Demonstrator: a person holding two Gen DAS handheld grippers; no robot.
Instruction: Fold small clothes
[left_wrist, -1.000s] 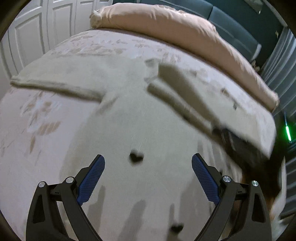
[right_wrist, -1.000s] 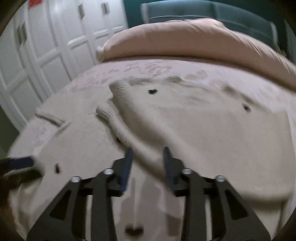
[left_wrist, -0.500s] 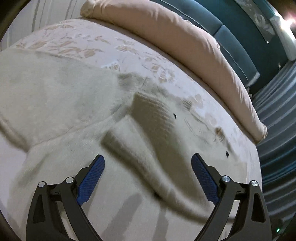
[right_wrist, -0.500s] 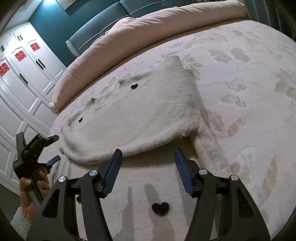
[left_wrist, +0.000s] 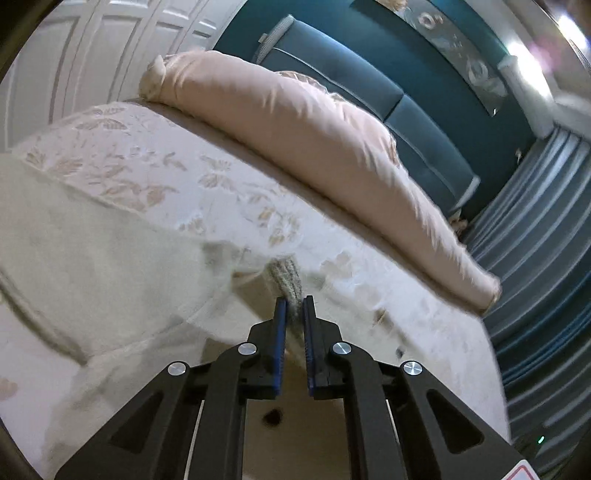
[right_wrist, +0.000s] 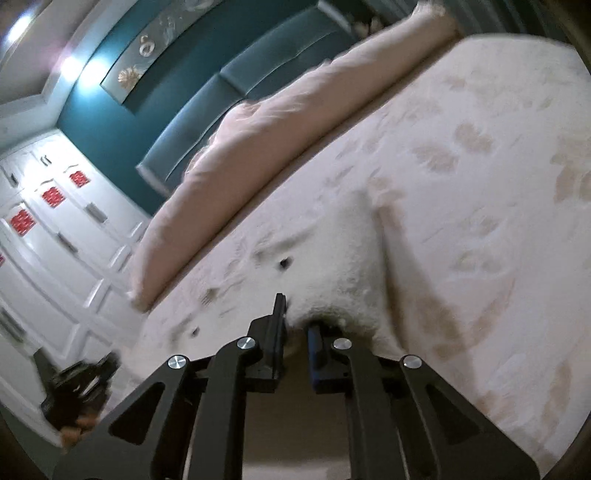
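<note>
Sweater (left_wrist: 110, 266) on the bed (right_wrist: 480, 184) is pinched by both nearly closed grippers, left (left_wrist: 293, 306) and right (right_wrist: 295, 314).

We see a cream sweater (left_wrist: 110, 266) with small dark heart marks on a pale bedspread (left_wrist: 155, 177) patterned with tan leaves. Along the bed's far edge lies a dusty-pink duvet (left_wrist: 295, 147) against a teal headboard (left_wrist: 369, 88) and teal wall. Our fingers (left_wrist: 281, 325) carry blue pads on black frames. The white wardrobe doors (right_wrist: 66, 236) bear red squares.
</note>
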